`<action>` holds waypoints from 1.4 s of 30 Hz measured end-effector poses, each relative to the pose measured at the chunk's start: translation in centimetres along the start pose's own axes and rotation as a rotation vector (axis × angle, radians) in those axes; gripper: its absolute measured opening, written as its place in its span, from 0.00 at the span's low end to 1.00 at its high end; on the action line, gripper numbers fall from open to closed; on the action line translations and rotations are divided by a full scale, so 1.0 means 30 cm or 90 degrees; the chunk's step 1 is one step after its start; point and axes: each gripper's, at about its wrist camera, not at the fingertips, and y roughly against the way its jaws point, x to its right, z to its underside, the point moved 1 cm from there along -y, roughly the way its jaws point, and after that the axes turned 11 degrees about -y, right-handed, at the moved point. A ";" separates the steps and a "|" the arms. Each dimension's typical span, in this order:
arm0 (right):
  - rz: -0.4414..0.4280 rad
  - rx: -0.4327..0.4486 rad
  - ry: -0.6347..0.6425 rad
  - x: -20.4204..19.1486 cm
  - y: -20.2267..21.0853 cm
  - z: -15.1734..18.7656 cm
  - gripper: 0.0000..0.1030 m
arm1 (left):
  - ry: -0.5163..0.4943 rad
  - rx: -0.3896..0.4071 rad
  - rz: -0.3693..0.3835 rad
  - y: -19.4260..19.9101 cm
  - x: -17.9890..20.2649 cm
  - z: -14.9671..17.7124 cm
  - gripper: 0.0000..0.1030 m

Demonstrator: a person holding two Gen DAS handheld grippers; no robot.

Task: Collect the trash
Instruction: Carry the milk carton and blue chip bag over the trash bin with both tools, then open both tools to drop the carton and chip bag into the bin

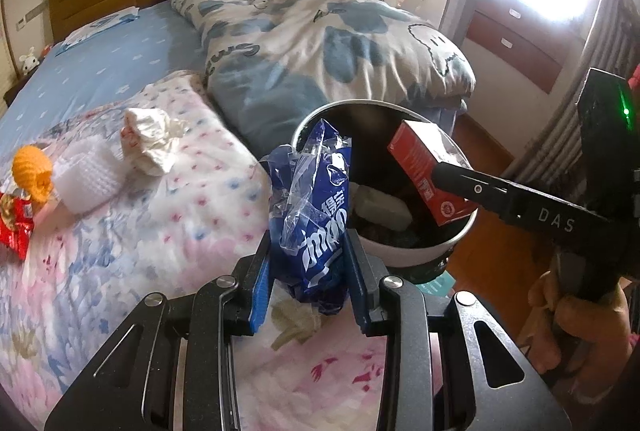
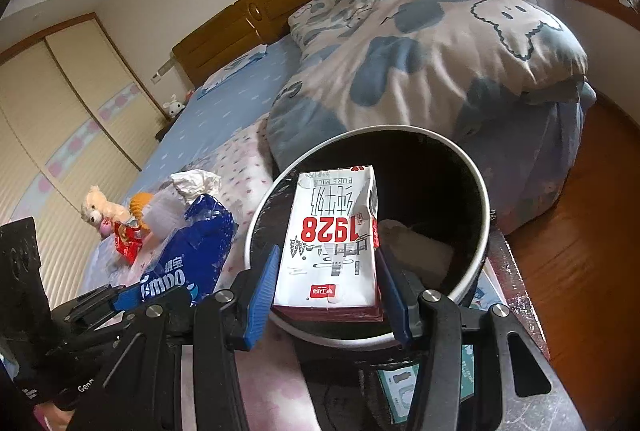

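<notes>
Milk carton [image 2: 332,243] clamped in right hand-held gripper [image 2: 326,295] over bin rim [image 2: 256,215], left hand-held gripper [image 1: 308,275] gripping blue wrapper [image 1: 316,215]

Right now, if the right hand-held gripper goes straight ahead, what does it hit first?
Probably the trash bin: the right hand-held gripper holds the milk carton over its mouth, aimed at the dark inside. Depth is unclear.

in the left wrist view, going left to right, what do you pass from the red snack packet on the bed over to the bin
red snack packet → orange knitted toy → white knitted piece → crumpled tissue → blue wrapper held in the left gripper → bin → red milk carton held in the right gripper.
</notes>
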 end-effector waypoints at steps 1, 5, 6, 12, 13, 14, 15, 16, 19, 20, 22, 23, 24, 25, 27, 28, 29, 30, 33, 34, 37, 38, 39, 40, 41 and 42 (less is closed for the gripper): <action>0.001 0.001 -0.001 0.005 0.000 -0.003 0.48 | -0.002 0.000 0.000 -0.002 0.004 -0.005 0.30; 0.003 0.001 -0.006 0.022 0.000 -0.013 0.48 | -0.007 -0.004 0.002 -0.017 0.017 -0.020 0.30; 0.004 0.001 -0.007 0.025 -0.001 -0.015 0.48 | -0.008 -0.004 0.002 -0.020 0.020 -0.023 0.30; 0.010 0.002 -0.008 0.040 -0.011 -0.037 0.48 | -0.009 -0.010 0.013 -0.042 0.030 -0.048 0.30; 0.013 0.002 -0.006 0.041 -0.014 -0.040 0.48 | -0.011 -0.010 0.013 -0.044 0.034 -0.054 0.30; 0.013 0.001 -0.008 0.044 -0.017 -0.043 0.48 | -0.013 -0.010 0.012 -0.047 0.037 -0.058 0.30; 0.014 0.000 -0.008 0.047 -0.020 -0.046 0.48 | -0.016 -0.010 0.011 -0.052 0.042 -0.064 0.30; 0.015 0.000 -0.009 0.051 -0.022 -0.049 0.48 | -0.018 -0.011 0.012 -0.058 0.045 -0.069 0.30; 0.018 -0.003 -0.010 0.059 -0.029 -0.059 0.48 | -0.023 -0.013 0.012 -0.075 0.053 -0.086 0.30; 0.019 -0.003 -0.009 0.061 -0.031 -0.062 0.48 | -0.025 -0.014 0.012 -0.081 0.057 -0.093 0.30; 0.018 -0.005 -0.010 0.065 -0.037 -0.069 0.48 | -0.030 -0.015 0.010 -0.092 0.064 -0.103 0.30; 0.019 -0.006 -0.010 0.067 -0.039 -0.072 0.48 | -0.032 -0.015 0.010 -0.097 0.067 -0.109 0.30; 0.019 -0.007 -0.009 0.068 -0.042 -0.074 0.48 | -0.035 -0.017 0.008 -0.104 0.071 -0.115 0.30; 0.019 -0.008 -0.009 0.069 -0.044 -0.077 0.48 | -0.038 -0.018 0.007 -0.110 0.074 -0.120 0.30; 0.019 -0.010 -0.011 0.072 -0.050 -0.083 0.48 | -0.042 -0.020 0.006 -0.120 0.078 -0.127 0.30; 0.018 -0.011 -0.009 0.072 -0.052 -0.086 0.48 | -0.043 -0.022 0.006 -0.126 0.081 -0.132 0.30; 0.019 -0.012 -0.007 0.071 -0.055 -0.088 0.48 | -0.044 -0.023 0.006 -0.132 0.083 -0.136 0.31; 0.019 -0.013 -0.007 0.071 -0.057 -0.091 0.48 | -0.044 -0.025 0.005 -0.139 0.083 -0.140 0.31; 0.020 -0.014 -0.008 0.075 -0.064 -0.098 0.48 | -0.043 -0.031 0.008 -0.155 0.083 -0.147 0.32; 0.019 -0.017 -0.010 0.078 -0.068 -0.103 0.48 | -0.045 -0.033 0.008 -0.161 0.085 -0.149 0.33; 0.017 -0.021 -0.021 0.091 -0.076 -0.114 0.50 | -0.048 -0.035 0.007 -0.170 0.089 -0.153 0.42; 0.017 -0.023 -0.023 0.095 -0.079 -0.118 0.51 | -0.046 -0.038 0.004 -0.173 0.089 -0.154 0.50; 0.017 -0.024 -0.026 0.098 -0.081 -0.121 0.51 | -0.043 -0.035 0.004 -0.171 0.086 -0.152 0.51; 0.016 -0.024 -0.032 0.103 -0.081 -0.123 0.51 | -0.041 -0.033 0.006 -0.170 0.085 -0.151 0.52; 0.016 -0.022 -0.038 0.108 -0.079 -0.126 0.52 | -0.039 -0.033 0.008 -0.168 0.084 -0.147 0.54; 0.017 -0.019 -0.042 0.111 -0.076 -0.128 0.53 | -0.036 -0.033 0.008 -0.165 0.080 -0.140 0.55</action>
